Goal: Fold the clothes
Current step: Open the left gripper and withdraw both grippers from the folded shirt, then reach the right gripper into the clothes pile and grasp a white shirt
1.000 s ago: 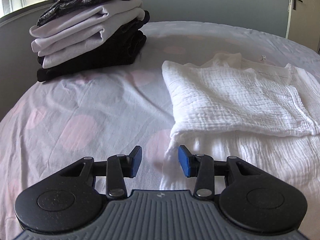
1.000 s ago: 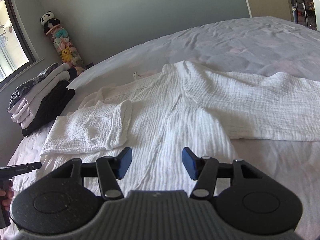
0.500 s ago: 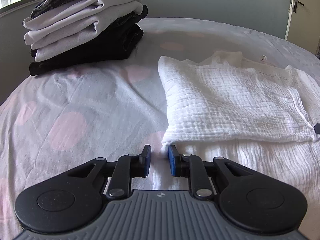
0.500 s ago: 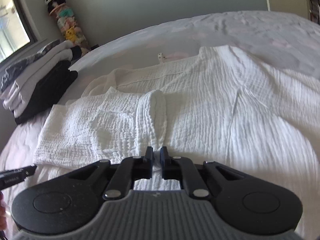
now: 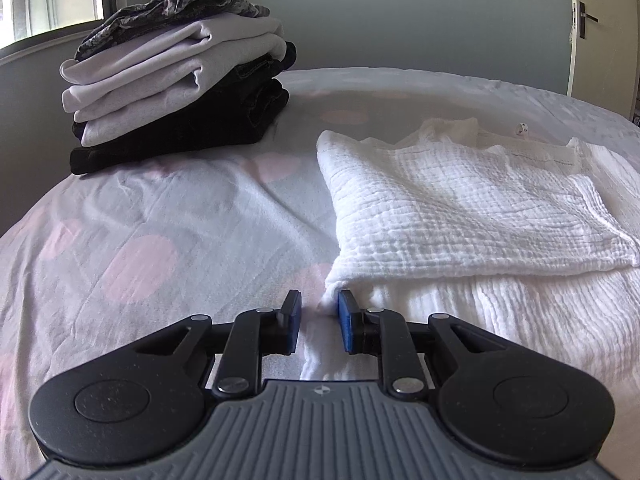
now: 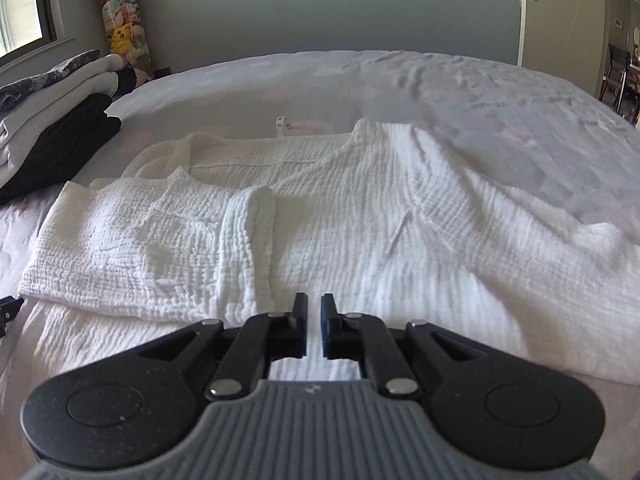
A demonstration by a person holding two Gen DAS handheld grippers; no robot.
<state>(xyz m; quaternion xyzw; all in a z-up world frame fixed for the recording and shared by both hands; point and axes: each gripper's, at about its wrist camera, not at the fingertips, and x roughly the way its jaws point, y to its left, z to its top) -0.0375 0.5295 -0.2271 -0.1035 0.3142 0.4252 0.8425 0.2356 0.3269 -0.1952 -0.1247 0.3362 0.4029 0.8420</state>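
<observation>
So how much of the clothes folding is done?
A pile of folded clothes sits finished on the bed. The white shirt is under way: one sleeve is folded in, the other sleeve lies spread out. The right gripper looks pinched on the shirt's near edge; the left gripper has its jaws opening, the edge between them. Left to do: fold the other sleeve, fold the shirt, stack it.
</observation>
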